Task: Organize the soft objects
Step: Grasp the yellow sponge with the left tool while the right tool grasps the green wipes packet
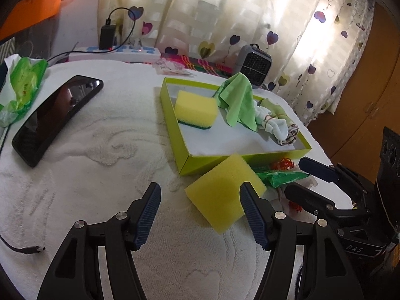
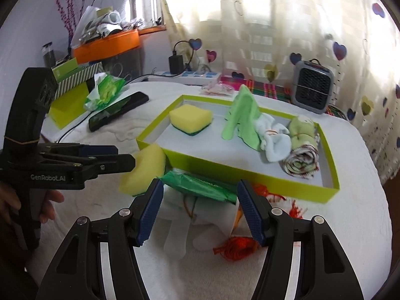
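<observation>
Plain yellow sponge block (image 1: 222,190) tilted against lime tray (image 1: 212,161), left gripper (image 1: 200,212) spread wide beside it, right gripper (image 2: 200,210) parted, empty

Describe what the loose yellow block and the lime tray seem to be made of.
Loose yellow block: likely foam sponge, matte and porous, with a rough pitted surface and soft edges. Lime tray: probably thin cardboard, smooth with a slight sheen, its flat walls folded at crisp corners around a white inside.

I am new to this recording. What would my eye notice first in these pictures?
First, the lime-green tray in the middle of the white towel, holding a sponge, a green cloth and rolled cloths. Next, a loose yellow sponge leaning against its near wall, before the open left hand-held gripper.
</observation>
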